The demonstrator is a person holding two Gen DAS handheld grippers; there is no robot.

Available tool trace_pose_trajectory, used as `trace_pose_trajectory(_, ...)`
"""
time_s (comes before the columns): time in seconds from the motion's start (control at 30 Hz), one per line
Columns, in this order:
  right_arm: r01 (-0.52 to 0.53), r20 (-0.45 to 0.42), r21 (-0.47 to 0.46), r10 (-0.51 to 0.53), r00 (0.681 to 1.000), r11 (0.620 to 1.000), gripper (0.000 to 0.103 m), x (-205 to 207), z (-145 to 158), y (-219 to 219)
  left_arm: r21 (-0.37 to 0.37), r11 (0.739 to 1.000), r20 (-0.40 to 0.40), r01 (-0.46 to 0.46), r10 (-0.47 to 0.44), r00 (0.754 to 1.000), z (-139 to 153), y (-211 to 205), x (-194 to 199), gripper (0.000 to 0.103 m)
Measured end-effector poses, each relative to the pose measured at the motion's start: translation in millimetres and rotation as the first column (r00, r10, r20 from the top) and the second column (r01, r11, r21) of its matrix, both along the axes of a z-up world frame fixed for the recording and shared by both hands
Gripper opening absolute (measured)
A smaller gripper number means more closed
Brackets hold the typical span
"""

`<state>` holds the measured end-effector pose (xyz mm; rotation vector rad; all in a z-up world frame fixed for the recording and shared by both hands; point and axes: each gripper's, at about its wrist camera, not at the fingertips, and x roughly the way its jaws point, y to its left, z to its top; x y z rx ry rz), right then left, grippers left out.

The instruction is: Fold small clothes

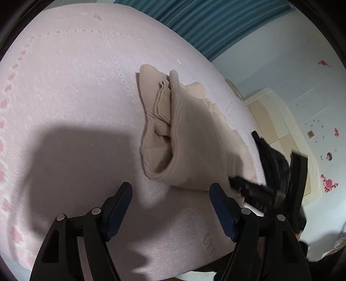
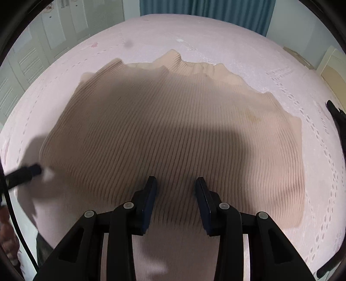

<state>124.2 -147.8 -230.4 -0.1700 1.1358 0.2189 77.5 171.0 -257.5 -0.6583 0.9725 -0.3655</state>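
Observation:
A beige ribbed knit garment (image 2: 173,129) lies on the pink bedspread (image 2: 216,43). In the right wrist view it spreads wide and mostly flat, its far edge rumpled. In the left wrist view the garment (image 1: 183,138) looks folded over, with layered edges open toward me. My left gripper (image 1: 170,192) is open, just short of the garment's near corner, holding nothing. My right gripper (image 2: 176,186) is open above the garment's near edge, holding nothing. The right gripper also shows in the left wrist view (image 1: 266,179), blurred at the garment's right side. One left gripper fingertip (image 2: 32,170) shows at the garment's left edge.
The pink bedspread (image 1: 64,97) has dotted stitched lines and pink marks. A teal curtain (image 2: 205,8) hangs behind the bed. White cabinet doors (image 2: 54,32) stand at the left. A pale wall with red stickers (image 1: 328,183) and a beige cabinet (image 1: 272,121) are at the right.

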Motion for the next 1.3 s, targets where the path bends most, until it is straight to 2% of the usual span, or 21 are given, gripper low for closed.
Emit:
trace_pose_trajectory(0.1, 0.006, -0.011, 0.022, -0.006, 1.0, 1.0, 0.038, -12, 2, -4, -0.046, 0.999, 0.007, -0.013, 0.013, 1.0, -5, -7, 8, 0.073)
trace_pose_trajectory(0.23, 0.002, -0.036, 0.092, 0.001, 0.999, 0.996, 0.038, -20, 11, -14, -0.063, 0.997, 0.024, -0.038, 0.039, 0.999, -7, -15, 29, 0.073)
trace_pose_trajectory(0.33, 0.028, -0.003, 0.159, -0.028, 1.0, 0.987, 0.038, -26, 30, -33, -0.08, 0.995, 0.03, -0.065, 0.068, 0.997, -9, -18, 56, 0.071)
trace_pose_trajectory(0.5, 0.1, 0.063, 0.141, -0.11, 0.992, 0.985, 0.038, -32, 53, -70, -0.075, 0.995, 0.028, -0.071, 0.073, 0.997, -10, -24, 92, 0.068)
trace_pose_trajectory(0.6, 0.178, 0.059, 0.142, -0.188, 0.98, 0.974, 0.038, -32, 54, -97, -0.073, 0.993, 0.01, -0.094, 0.095, 0.995, -10, -21, 100, 0.057)
trace_pose_trajectory(0.7, 0.234, 0.048, 0.157, -0.244, 0.969, 0.959, 0.038, -32, 50, -118, -0.075, 0.989, -0.013, -0.131, 0.13, 0.991, -9, -17, 106, 0.038)
trace_pose_trajectory(0.73, 0.252, 0.045, 0.166, -0.262, 0.964, 0.954, 0.038, -34, 50, -125, -0.068, 0.987, -0.018, -0.145, 0.144, 0.989, -8, -15, 106, 0.029)
trace_pose_trajectory(0.83, 0.283, 0.051, 0.183, -0.297, 0.953, 0.941, 0.038, -34, 51, -140, -0.031, 0.988, -0.01, -0.15, 0.15, 0.989, 4, -18, 105, 0.026)
trace_pose_trajectory(1.07, 0.356, 0.068, 0.234, -0.38, 0.922, 0.905, 0.038, -41, 63, -175, 0.128, 0.981, 0.021, -0.146, 0.145, 0.989, 47, -46, 110, 0.024)
trace_pose_trajectory(1.3, 0.427, 0.071, 0.271, -0.46, 0.885, 0.863, 0.038, -44, 71, -204, 0.22, 0.962, 0.031, -0.159, 0.156, 0.987, 82, -70, 116, 0.023)
